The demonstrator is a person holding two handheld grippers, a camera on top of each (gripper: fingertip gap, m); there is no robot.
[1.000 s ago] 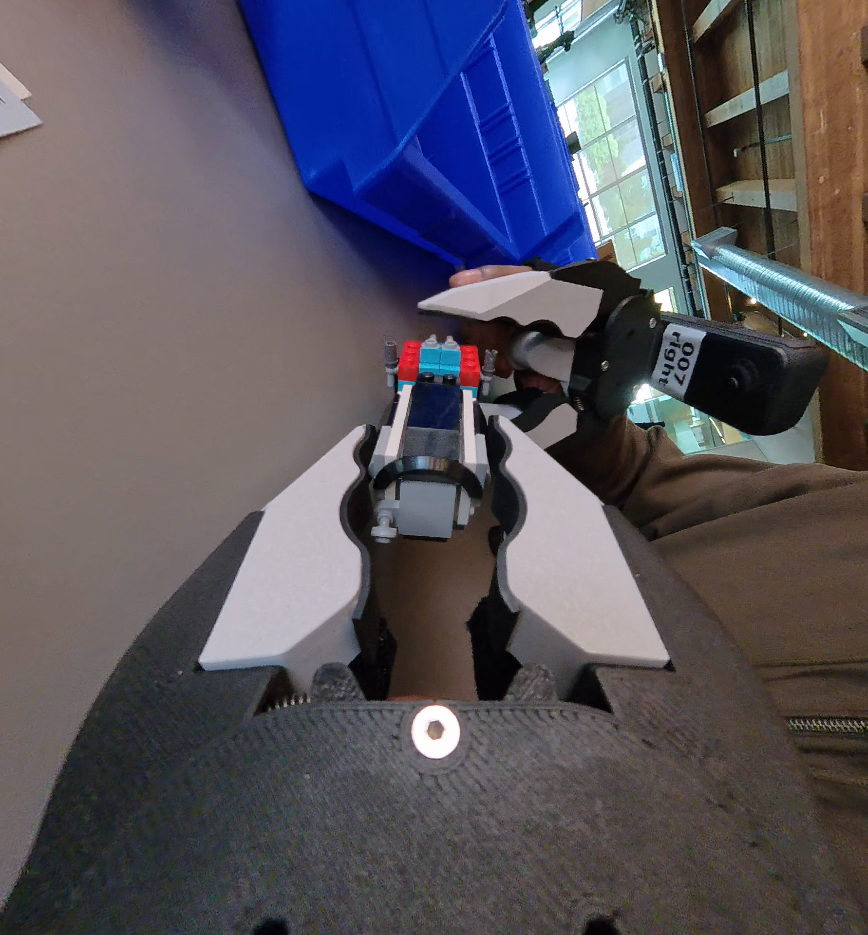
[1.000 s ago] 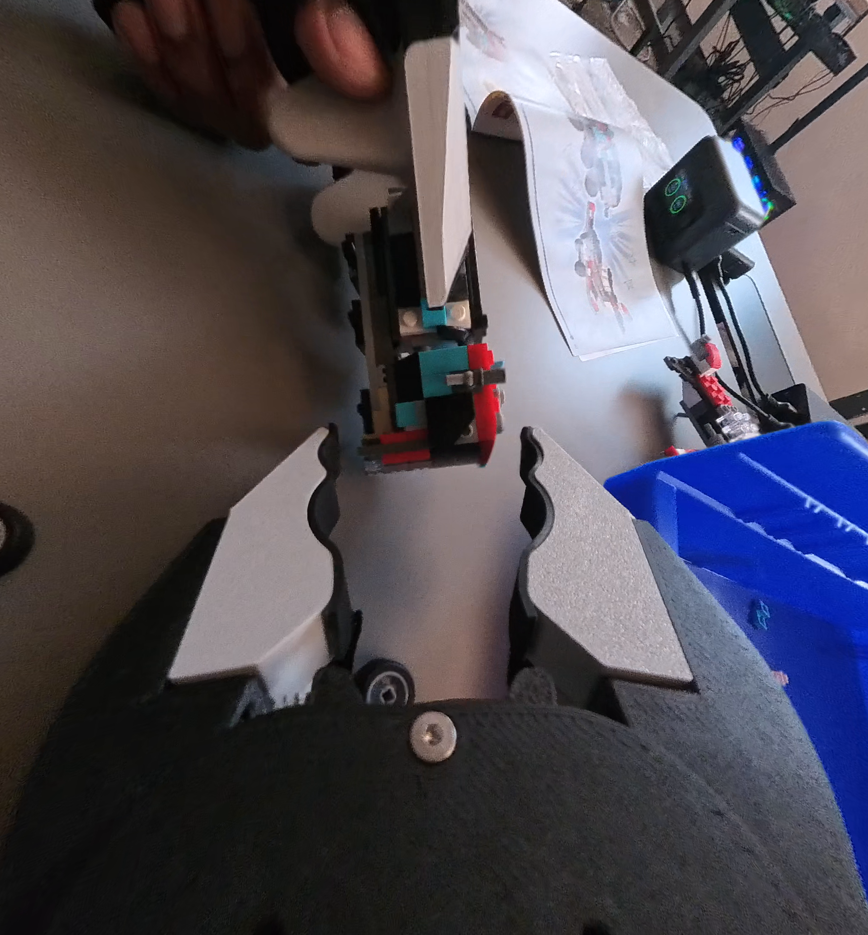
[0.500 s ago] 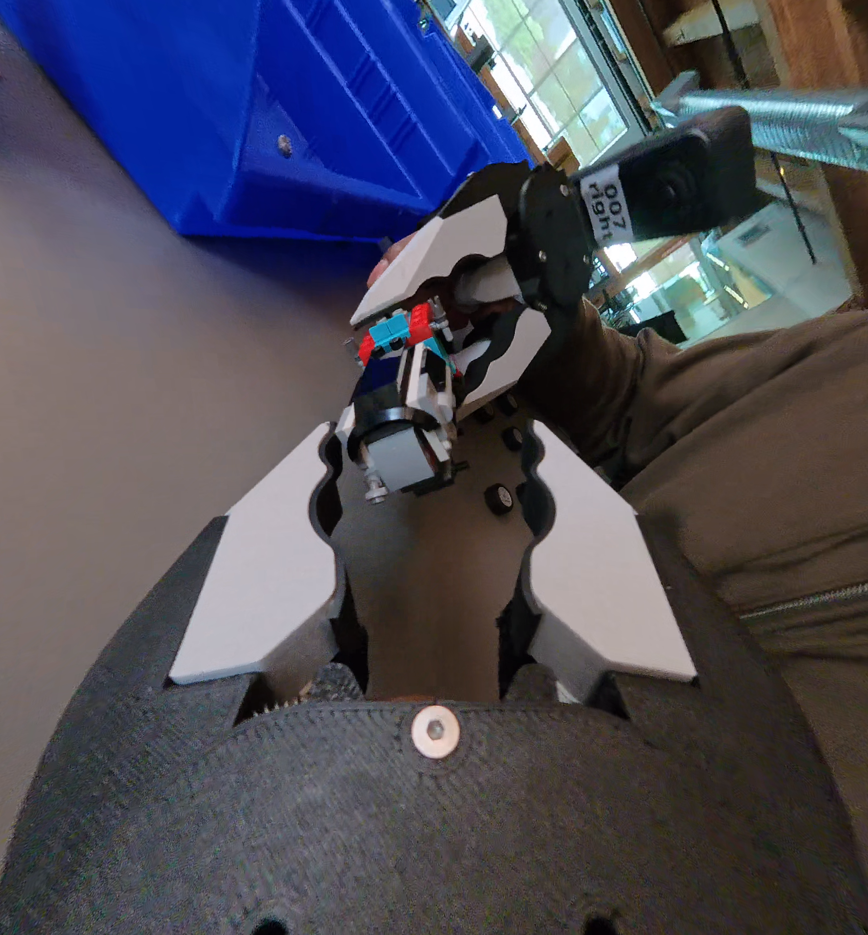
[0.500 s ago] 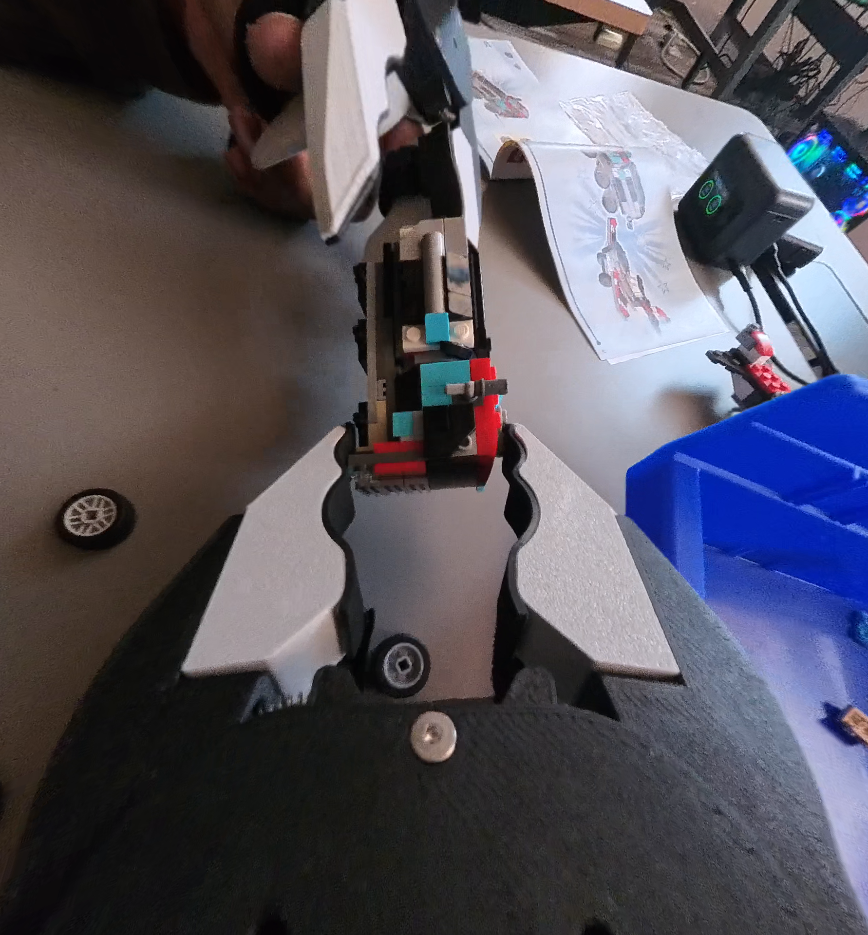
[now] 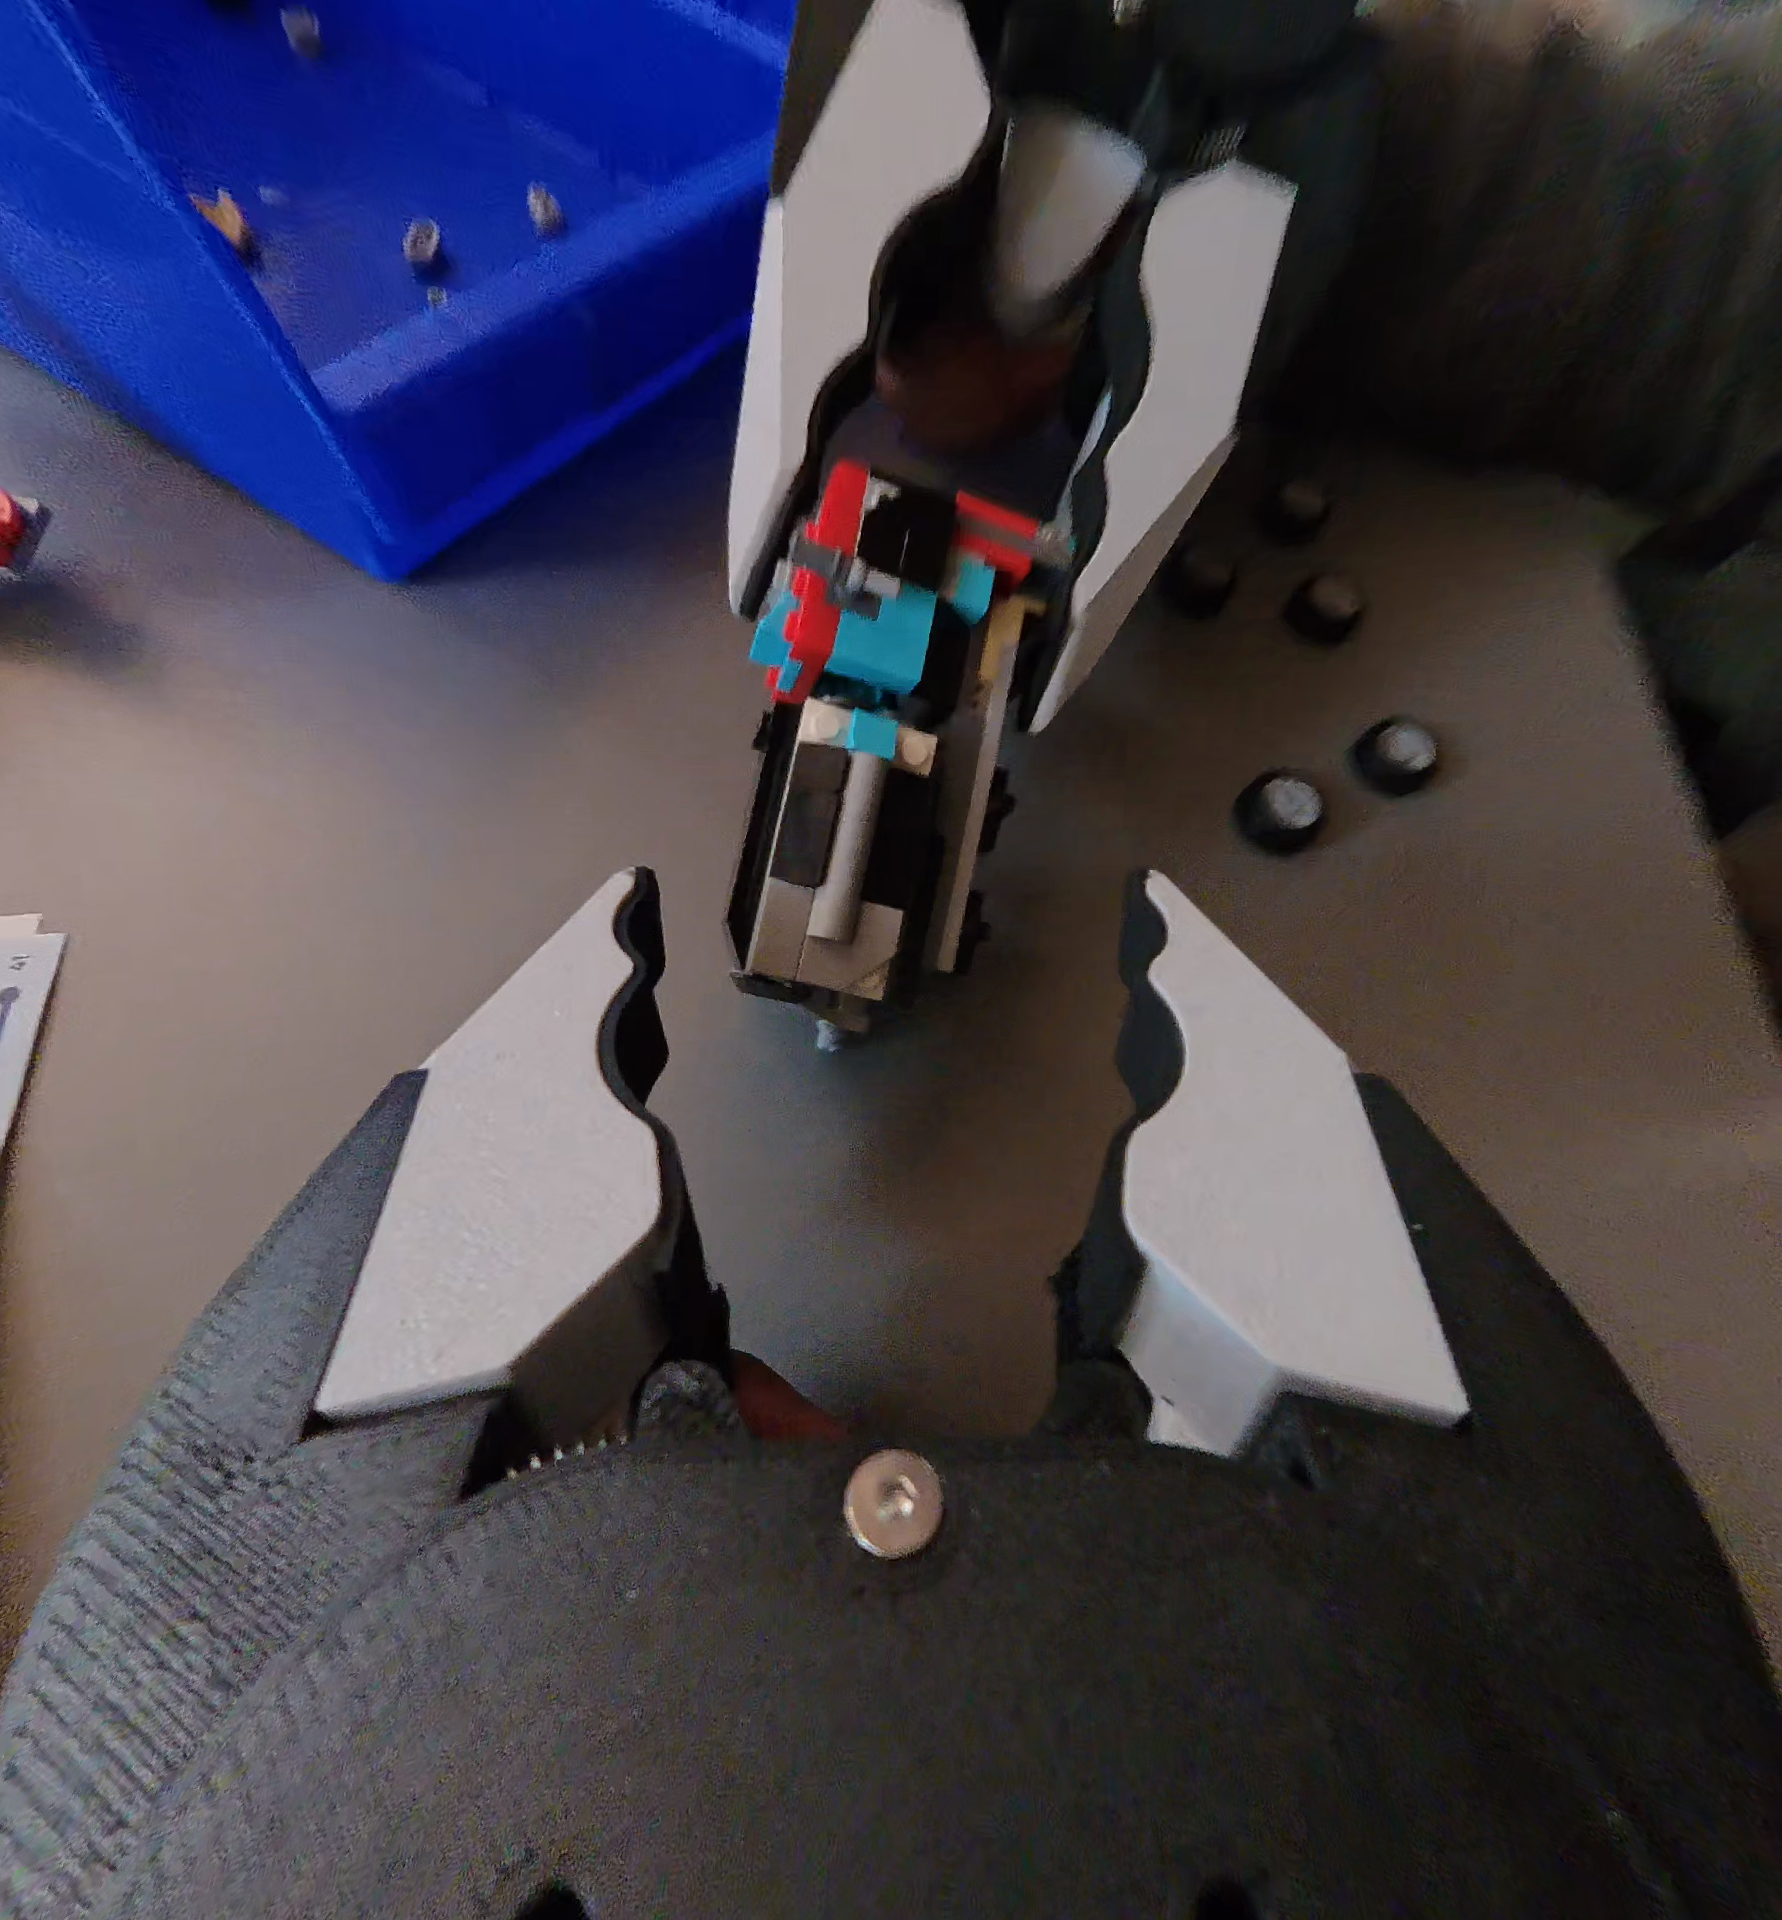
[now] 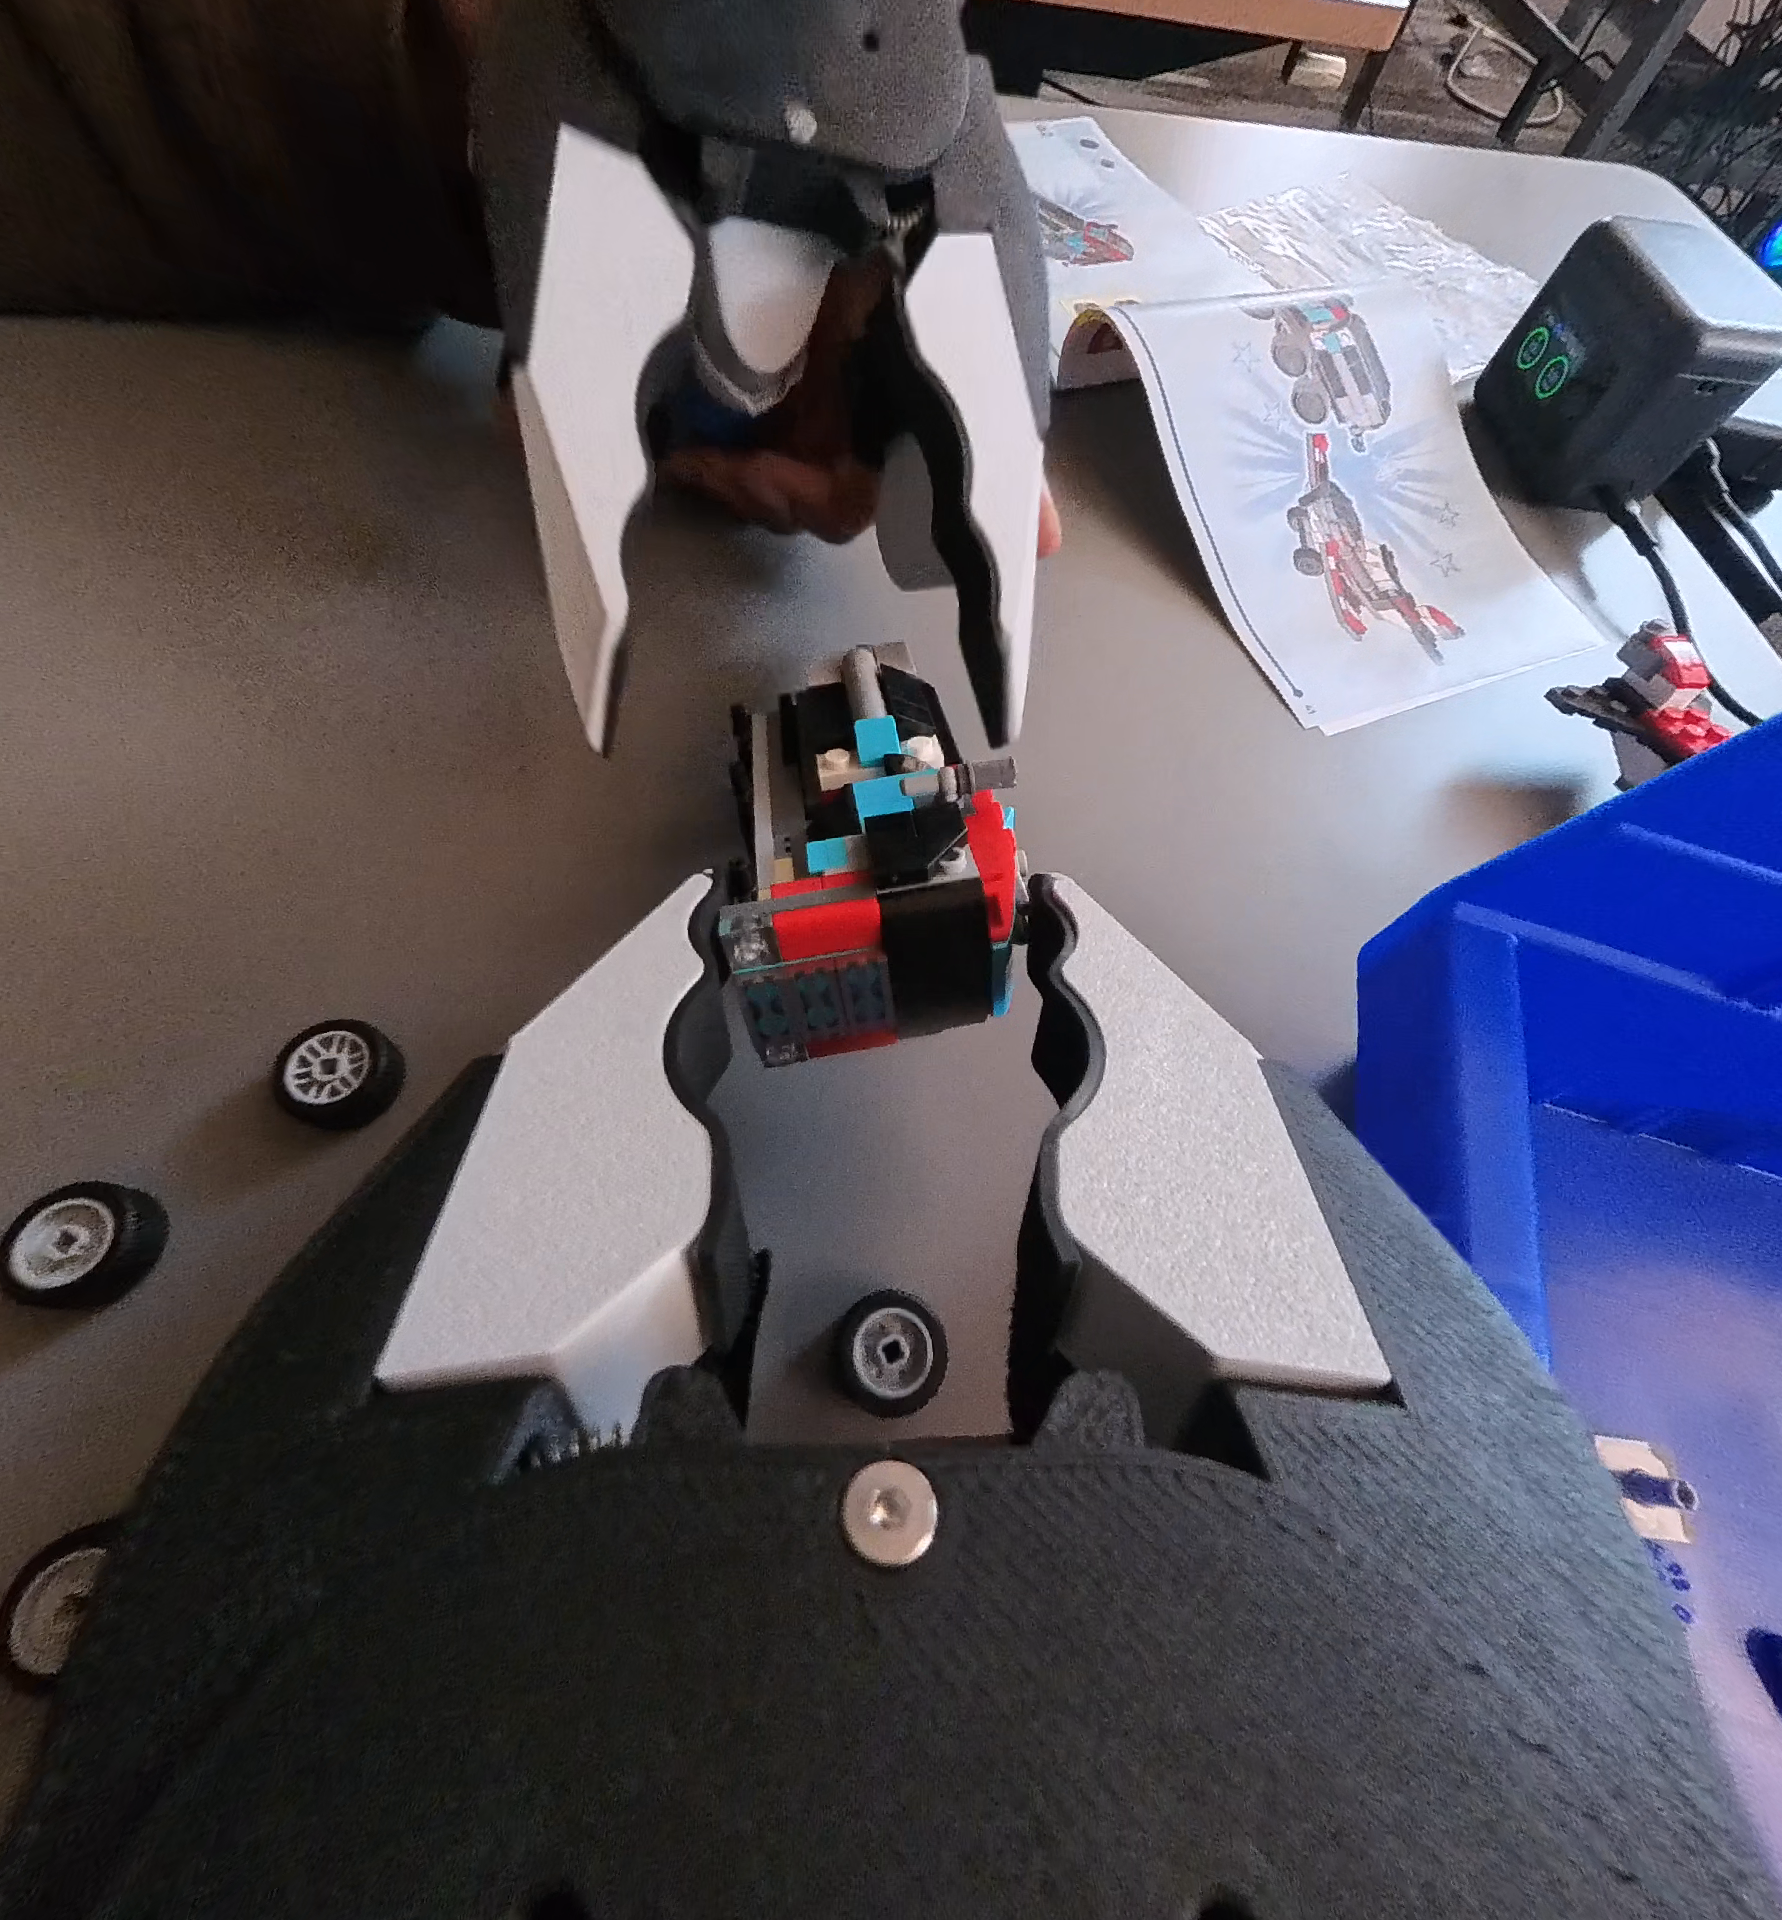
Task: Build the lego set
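A brick vehicle body (image 6: 866, 935) in black, grey, red and turquoise hangs just above the grey table (image 6: 243, 727). My right gripper (image 6: 871, 904) is shut on its red and black end, with both pads against its sides. In the left wrist view the same gripper (image 5: 897, 644) comes in from the top and grips the far end of the body (image 5: 845, 831). My left gripper (image 5: 892, 904) is open wide. The body's grey end sits between its fingertips and touches neither. The right wrist view shows the left gripper (image 6: 799, 727) spread on either side of that end.
A blue bin (image 6: 1593, 1039) with small loose parts stands at the right; it also shows in the left wrist view (image 5: 347, 312). Loose wheels (image 6: 336, 1070) (image 5: 1282, 810) lie on the table. An open instruction booklet (image 6: 1334, 468), a black device (image 6: 1625, 353) and a small red brick assembly (image 6: 1656, 686) lie beyond. The gap from one gripper's tips to the other's is roughly 4 cm. The small red brick assembly (image 6: 1656, 686) is about equally far from each gripper, around 20 cm.
My left gripper opened, let go of the brick body and drew back a little. My right gripper closed on the other end and now holds it. Both views swung down toward the table.
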